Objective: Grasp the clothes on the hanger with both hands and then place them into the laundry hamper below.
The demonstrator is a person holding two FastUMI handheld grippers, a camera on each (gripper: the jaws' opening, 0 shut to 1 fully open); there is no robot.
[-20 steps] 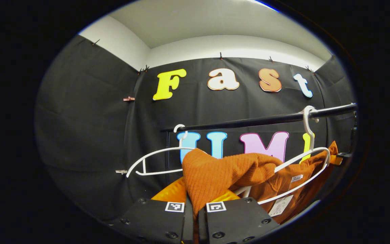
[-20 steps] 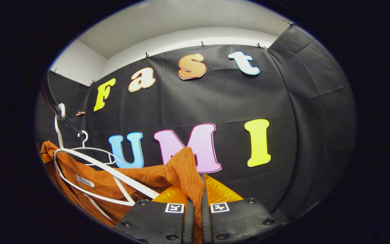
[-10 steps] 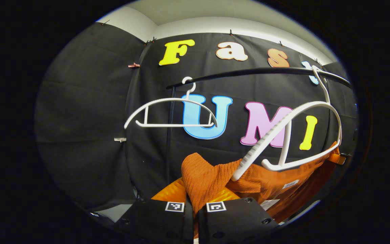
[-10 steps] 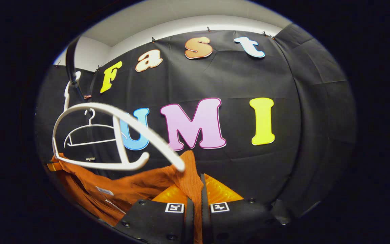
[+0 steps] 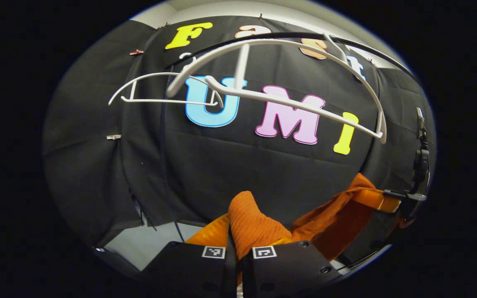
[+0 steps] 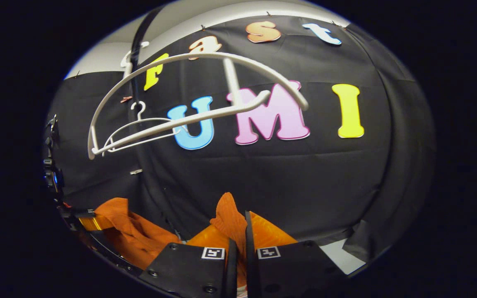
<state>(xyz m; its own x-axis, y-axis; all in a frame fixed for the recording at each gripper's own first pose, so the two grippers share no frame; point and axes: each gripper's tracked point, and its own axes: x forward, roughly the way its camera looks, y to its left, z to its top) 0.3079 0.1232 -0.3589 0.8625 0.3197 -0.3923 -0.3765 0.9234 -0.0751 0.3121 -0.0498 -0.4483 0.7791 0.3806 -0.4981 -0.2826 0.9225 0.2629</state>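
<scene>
Left gripper view: left gripper (image 5: 238, 258) clamped on orange garment (image 5: 249, 225); right gripper (image 6: 238, 256) likewise pinches it. Since a second ago garment off white hanger (image 5: 280, 97), now bare on rail (image 5: 371, 49) above. We judge hamper drop next; hamper unseen.

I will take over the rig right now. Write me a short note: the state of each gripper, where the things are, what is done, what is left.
Left gripper: shut on the orange garment, a fold pinched between its fingers.
Right gripper: shut on the same garment at another fold.
The garment hangs between the two grippers, below the white hanger and apart from it.
The hanger is bare and hooked on the black rail; a second bare hanger hangs farther along it.
Done: both grasps, garment off the hanger.
Left: lower the garment into the laundry hamper and open both grippers.
</scene>
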